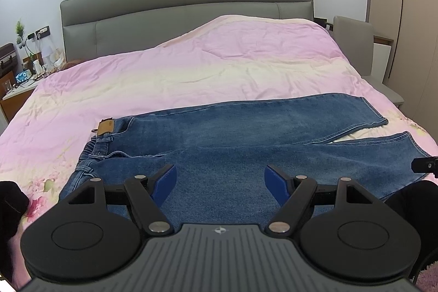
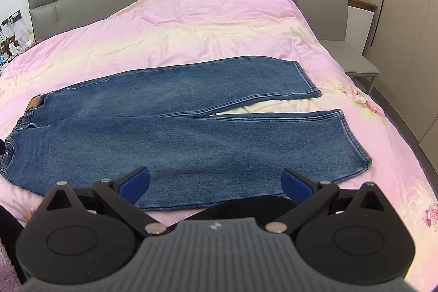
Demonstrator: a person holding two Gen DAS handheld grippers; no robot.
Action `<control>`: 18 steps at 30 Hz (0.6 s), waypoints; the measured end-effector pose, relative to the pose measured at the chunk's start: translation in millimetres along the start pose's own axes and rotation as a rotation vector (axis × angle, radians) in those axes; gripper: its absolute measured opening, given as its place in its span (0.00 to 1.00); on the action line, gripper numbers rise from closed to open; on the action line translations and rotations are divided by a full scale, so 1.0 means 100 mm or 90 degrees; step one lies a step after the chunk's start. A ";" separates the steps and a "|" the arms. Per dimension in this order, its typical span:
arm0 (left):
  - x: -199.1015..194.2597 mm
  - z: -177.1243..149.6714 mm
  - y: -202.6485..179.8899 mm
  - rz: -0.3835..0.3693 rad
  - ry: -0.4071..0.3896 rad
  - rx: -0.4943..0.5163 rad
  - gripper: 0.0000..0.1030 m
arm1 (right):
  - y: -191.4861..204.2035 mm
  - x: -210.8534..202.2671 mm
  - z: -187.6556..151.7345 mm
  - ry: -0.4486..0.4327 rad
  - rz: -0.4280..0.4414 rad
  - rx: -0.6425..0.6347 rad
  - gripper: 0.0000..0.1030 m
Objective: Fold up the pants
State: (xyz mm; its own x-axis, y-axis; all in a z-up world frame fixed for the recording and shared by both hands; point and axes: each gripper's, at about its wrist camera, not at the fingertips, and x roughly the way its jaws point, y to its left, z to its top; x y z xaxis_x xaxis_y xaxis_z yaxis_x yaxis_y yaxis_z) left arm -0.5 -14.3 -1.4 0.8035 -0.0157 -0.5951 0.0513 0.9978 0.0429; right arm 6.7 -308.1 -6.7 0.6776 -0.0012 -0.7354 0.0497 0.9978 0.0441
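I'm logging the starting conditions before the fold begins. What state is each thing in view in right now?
Jeans: unfolded, lying flat on the bed, waistband to the left, legs to the right, hems slightly apart.
Left gripper: open, empty, hovering over the jeans near the waist end.
Right gripper: open, empty, hovering over the nearer leg.
Pink duvet: spread over the bed, lightly wrinkled.
Grey chair: unoccupied, standing beside the bed.

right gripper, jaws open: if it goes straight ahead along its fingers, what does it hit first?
Most likely the jeans: the right gripper points down over the near leg, nothing between. Depth is unclear with the fisheye; a shallower line would pass on to the pink duvet.
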 end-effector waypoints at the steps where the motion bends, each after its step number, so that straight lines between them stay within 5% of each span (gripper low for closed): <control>1: 0.00 0.00 0.00 0.001 0.000 0.001 0.84 | 0.00 0.00 0.00 0.000 0.001 0.001 0.95; 18: 0.01 0.00 0.19 -0.011 0.006 0.041 0.84 | -0.06 0.03 -0.01 -0.011 -0.005 -0.016 0.95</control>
State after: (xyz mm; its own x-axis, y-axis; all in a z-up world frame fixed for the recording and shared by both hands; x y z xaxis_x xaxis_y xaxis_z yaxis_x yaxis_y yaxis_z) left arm 1.4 4.4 -0.9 0.7965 -0.0327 -0.6038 0.1038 0.9911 0.0833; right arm 8.0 -314.5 -9.6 0.6897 -0.0101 -0.7240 0.0364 0.9991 0.0207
